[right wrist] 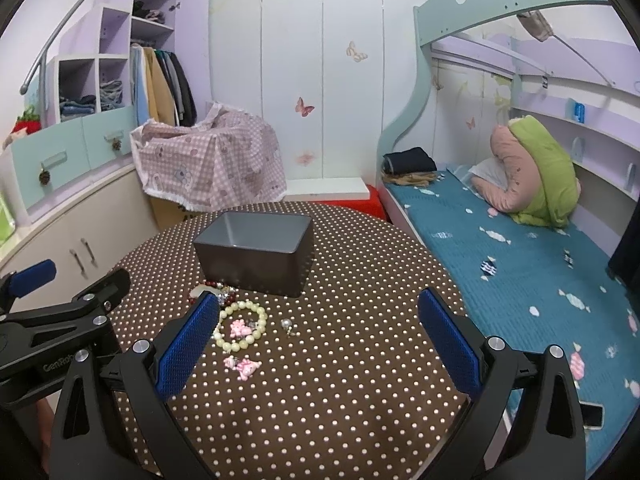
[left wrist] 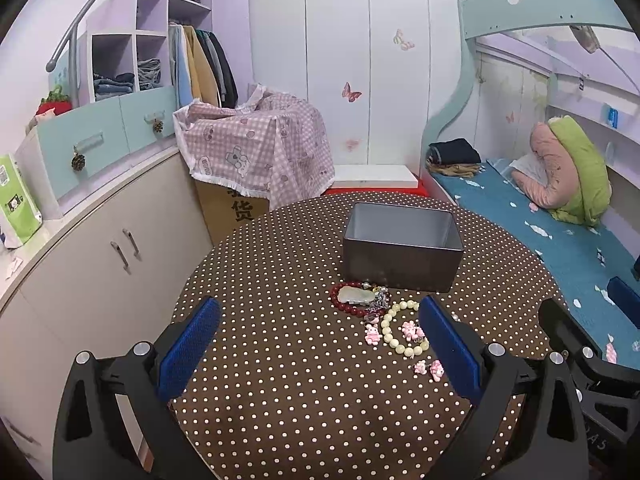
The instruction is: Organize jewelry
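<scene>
- The jewelry lies in a loose cluster on the polka-dot counter [left wrist: 288, 380], just in front of the grey box [left wrist: 400, 252].
- A red bead bracelet [left wrist: 349, 309] sits nearest the box, almost touching its front wall, with a pale jade-like pendant [left wrist: 356, 296] lying inside its ring.
- A tangle of small silvery chain pieces [left wrist: 380, 300] lies between the red bracelet and the cream bead bracelet [left wrist: 390, 334].
- The cream bracelet rings a small pink charm [left wrist: 410, 330]; another pink charm [left wrist: 372, 334] lies just outside it on the left.
- A pair of pink charms [left wrist: 430, 369] lies nearer the camera, apart from the bracelets.
- From the right wrist view, a pearl-like earring [right wrist: 287, 324] rests alone just to the right of the cream bracelet.
- The grey box stands upright and open-topped; its inside shows nothing from either view.
- The left tongs [left wrist: 320, 340] are spread wide and hold nothing, hovering above the counter with the right blue pad just beside the cream bracelet.
- The right tongs [right wrist: 318, 340] are likewise spread wide and empty, with the jewelry close to their left pad.
- Beyond the counter, a bed with a blue sheet [right wrist: 520, 264] runs along the right, and a pink checked cloth [left wrist: 256, 148] covers a cardboard box at the back.
</scene>
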